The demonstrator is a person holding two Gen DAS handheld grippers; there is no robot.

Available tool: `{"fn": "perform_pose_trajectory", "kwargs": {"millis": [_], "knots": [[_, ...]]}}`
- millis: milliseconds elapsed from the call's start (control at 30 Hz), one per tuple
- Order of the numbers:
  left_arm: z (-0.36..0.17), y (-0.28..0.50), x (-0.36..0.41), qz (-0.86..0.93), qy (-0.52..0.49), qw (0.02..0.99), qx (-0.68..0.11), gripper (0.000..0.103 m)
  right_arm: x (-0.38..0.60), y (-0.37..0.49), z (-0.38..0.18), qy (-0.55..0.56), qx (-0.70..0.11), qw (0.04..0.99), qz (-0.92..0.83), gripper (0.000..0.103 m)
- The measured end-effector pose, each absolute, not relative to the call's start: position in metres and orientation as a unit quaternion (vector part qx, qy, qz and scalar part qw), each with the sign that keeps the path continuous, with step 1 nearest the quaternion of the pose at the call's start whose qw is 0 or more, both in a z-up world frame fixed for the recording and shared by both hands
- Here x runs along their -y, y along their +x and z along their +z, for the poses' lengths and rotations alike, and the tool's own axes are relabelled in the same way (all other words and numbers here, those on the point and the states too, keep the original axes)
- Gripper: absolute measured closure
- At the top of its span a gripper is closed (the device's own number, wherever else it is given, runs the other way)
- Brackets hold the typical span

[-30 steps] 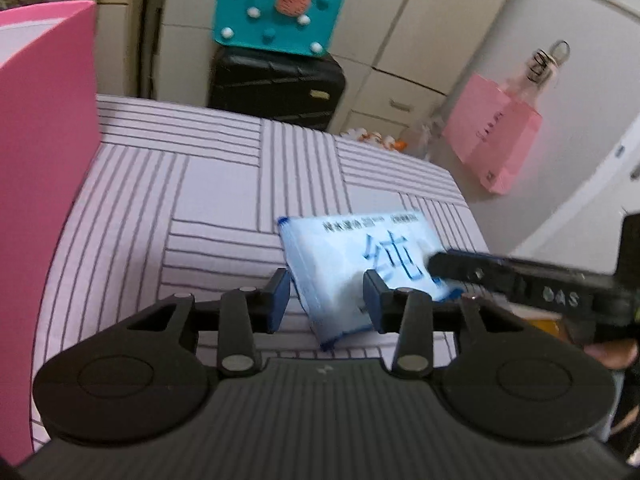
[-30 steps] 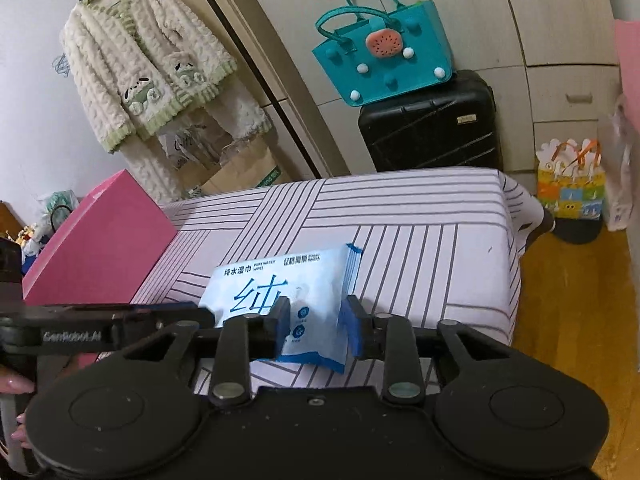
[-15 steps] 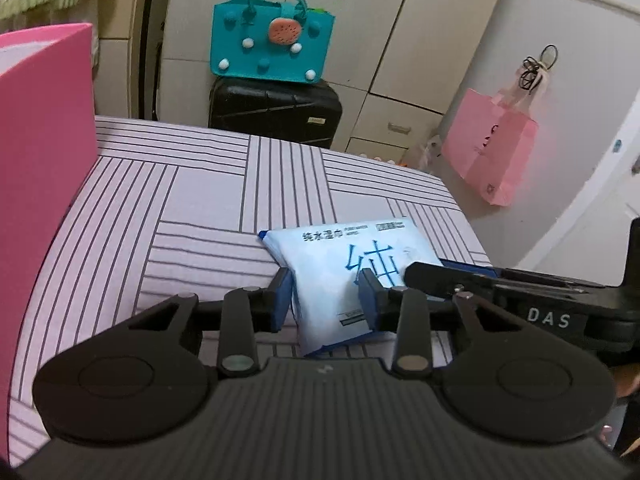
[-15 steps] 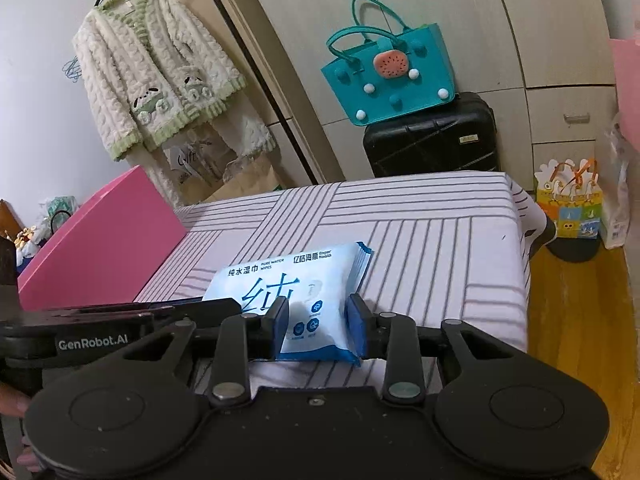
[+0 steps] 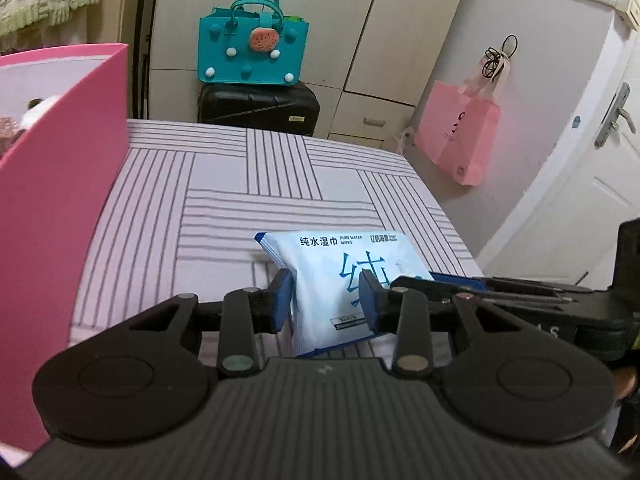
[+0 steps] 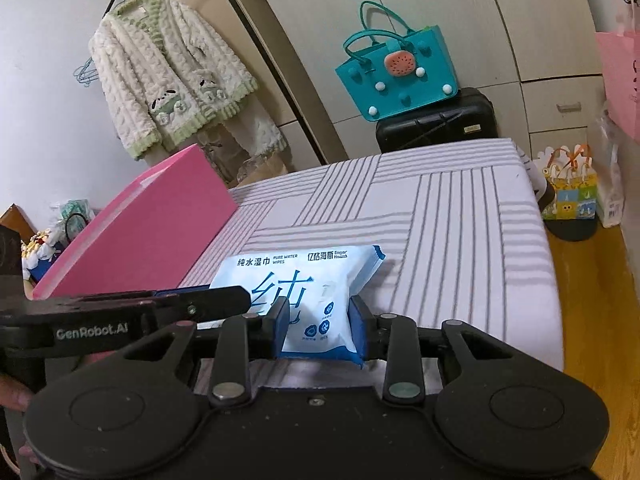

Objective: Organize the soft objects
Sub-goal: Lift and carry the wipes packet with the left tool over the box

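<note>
1. I am seeing the left gripper (image 5: 325, 298) clamped on the near left end of the wet-wipes pack (image 5: 340, 280), low in the centre of the left wrist view; its blue pads are pressing into both sides of the wrapper. Its jaws have just been closing, with the pack between them.
2. I am seeing the right gripper (image 6: 320, 326) clamped on the pack's near right corner (image 6: 316, 300), low centre in the right wrist view, with the film bulging between the pads.
3. The pack is being held between both grippers over the striped bed cover (image 5: 224, 200); whether its far edge is touching the cover I cannot tell.
4. Handling, as I am judging it: the pack is soft and yielding, its plastic film is likely slippery, and it is moderately heavy for its bulk. Gripping across the thick body near both ends, as now, is the sound choice; the thin sealed fin at the far edge would probably slide out.
5. The pink box (image 5: 60, 184) is standing at the left of the left wrist view, just beside the pack's side of the bed. Over its rim, at the upper left, I am making out something white and fluffy and something pinkish; the rest of its contents is hidden.
6. The teal felt bag (image 6: 396, 72) is sitting on a black suitcase (image 6: 436, 120) beyond the bed; its contents are barely showing.
</note>
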State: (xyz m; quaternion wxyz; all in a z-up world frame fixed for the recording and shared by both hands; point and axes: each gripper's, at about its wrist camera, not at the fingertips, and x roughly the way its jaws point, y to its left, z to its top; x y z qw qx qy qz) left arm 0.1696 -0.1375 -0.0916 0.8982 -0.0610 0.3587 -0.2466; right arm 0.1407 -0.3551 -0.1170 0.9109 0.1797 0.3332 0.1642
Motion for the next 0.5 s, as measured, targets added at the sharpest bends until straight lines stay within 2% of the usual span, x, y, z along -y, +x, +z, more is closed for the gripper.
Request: {"fn": "perform_pose_trajectory", "kwargs": {"millis": [500], "knots": [[-0.066, 0.113, 0.08, -0.265, -0.064, 0.901, -0.339, 0.068, 0.305, 0.079, -0.093, 0.181, -0.324, 0.913, 0.169, 0.064]]}}
